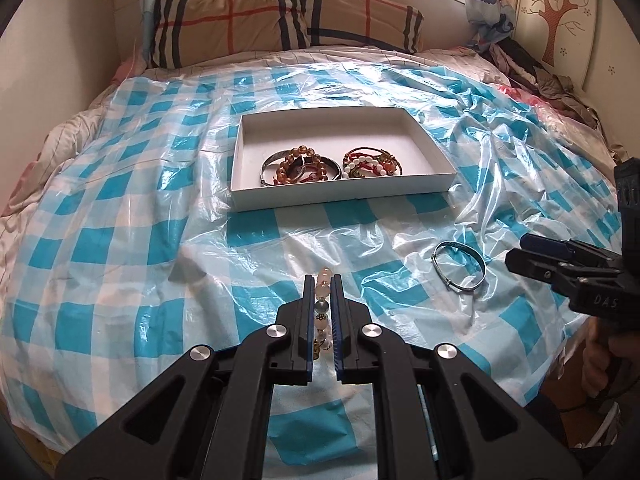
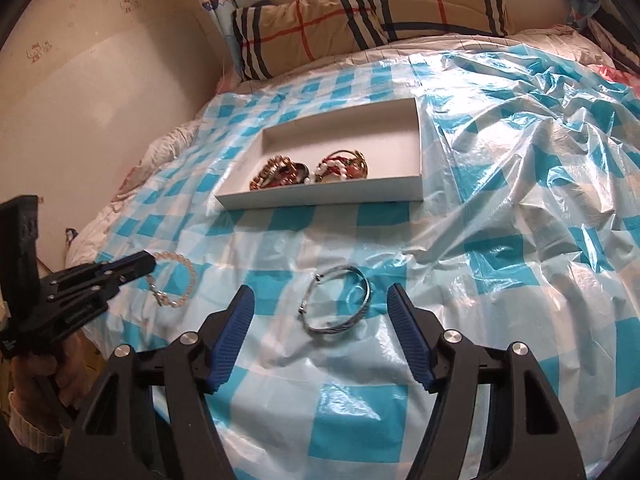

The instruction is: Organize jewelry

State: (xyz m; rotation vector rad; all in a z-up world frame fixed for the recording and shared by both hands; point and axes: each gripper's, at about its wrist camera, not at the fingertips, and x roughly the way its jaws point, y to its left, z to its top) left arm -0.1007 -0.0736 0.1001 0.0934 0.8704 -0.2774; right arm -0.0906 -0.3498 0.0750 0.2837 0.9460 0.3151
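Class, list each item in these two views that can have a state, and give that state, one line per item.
Left claw: shut on the pale bead bracelet.
Pale bead bracelet: gripped, partly lying on the checked sheet.
Right claw: open, poised around the silver bangle, not touching it.
Silver bangle: flat on the checked sheet, loose.
White box: open-topped, holding two heaps of bracelets at its near wall.

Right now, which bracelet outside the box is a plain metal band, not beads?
The silver bangle between the open right gripper's fingers; the pale beaded bracelet is in the left gripper.
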